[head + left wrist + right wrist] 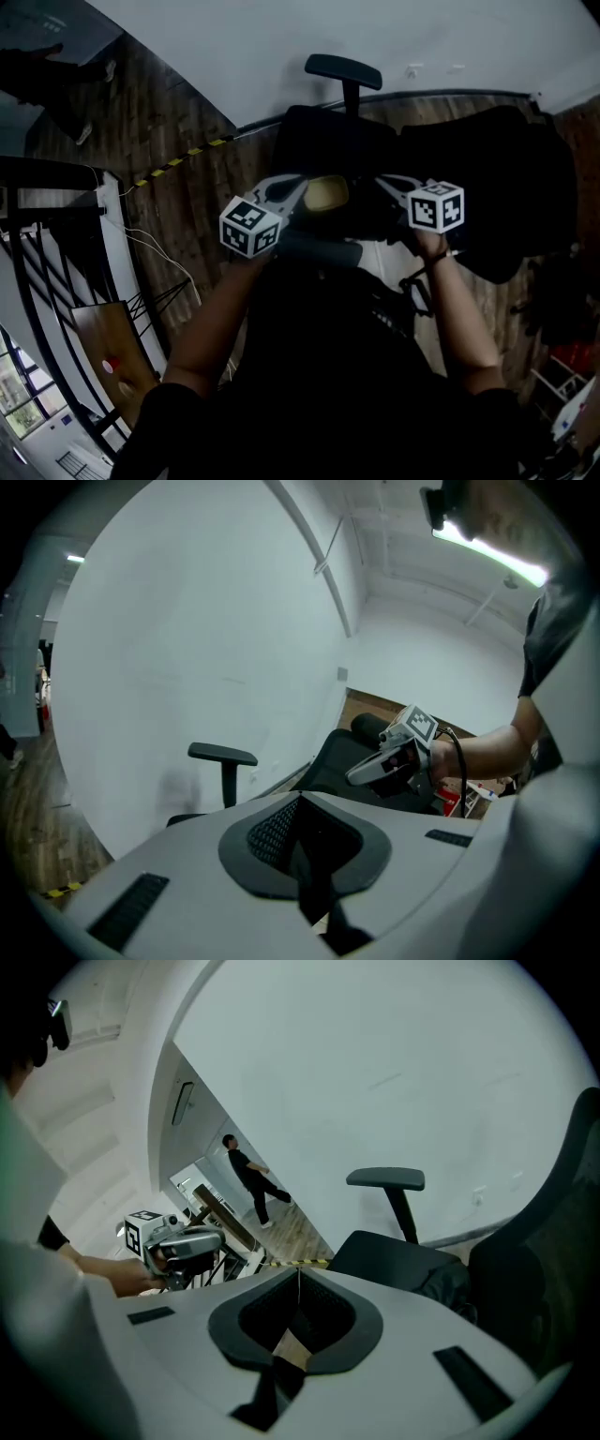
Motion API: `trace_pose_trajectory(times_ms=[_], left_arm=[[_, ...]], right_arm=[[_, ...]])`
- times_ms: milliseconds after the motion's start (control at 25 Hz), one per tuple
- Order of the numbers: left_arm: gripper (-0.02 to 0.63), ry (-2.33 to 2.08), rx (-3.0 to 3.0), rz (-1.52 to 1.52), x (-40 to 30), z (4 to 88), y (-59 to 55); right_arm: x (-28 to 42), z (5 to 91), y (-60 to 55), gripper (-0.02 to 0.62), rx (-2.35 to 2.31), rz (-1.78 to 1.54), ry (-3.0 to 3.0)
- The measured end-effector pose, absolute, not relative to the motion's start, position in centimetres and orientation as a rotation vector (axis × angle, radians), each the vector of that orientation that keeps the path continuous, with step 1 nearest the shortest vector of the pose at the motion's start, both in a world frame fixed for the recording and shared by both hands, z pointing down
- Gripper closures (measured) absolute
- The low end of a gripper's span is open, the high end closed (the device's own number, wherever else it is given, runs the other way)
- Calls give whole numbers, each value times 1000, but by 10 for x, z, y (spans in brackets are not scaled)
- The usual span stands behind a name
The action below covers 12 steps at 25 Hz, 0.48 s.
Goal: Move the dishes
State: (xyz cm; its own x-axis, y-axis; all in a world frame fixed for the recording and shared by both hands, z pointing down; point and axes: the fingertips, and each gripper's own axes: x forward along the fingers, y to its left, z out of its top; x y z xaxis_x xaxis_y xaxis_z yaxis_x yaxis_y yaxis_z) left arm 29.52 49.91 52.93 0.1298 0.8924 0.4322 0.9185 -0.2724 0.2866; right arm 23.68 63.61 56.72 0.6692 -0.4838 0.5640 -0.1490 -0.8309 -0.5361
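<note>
Black office chair (pixel 337 141) with one armrest (pixel 343 70) stands on the wooden floor (pixel 178 122) against a white wall (pixel 309 28), just beyond both grippers; the left gripper (pixel 302 186) and right gripper (pixel 384 183) are held in the air side by side, tips angled toward each other, near but apart. Left gripper fingers (pixel 187 874) are closed tip to tip with nothing between them; right gripper fingers (pixel 403 1363) are likewise closed and empty. Dishes appear in none of the three views; yellow-and-black tape (pixel 178 161) lies on the floor at the left.
</note>
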Motion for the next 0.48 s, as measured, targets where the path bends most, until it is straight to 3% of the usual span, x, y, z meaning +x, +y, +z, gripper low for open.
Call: trace_pose_trajectory(times_ms=[480], left_arm=[[615, -1822, -2334, -945, 333, 574, 506]], right_arm=[[264, 634, 653, 580, -2311, -1150, 478]])
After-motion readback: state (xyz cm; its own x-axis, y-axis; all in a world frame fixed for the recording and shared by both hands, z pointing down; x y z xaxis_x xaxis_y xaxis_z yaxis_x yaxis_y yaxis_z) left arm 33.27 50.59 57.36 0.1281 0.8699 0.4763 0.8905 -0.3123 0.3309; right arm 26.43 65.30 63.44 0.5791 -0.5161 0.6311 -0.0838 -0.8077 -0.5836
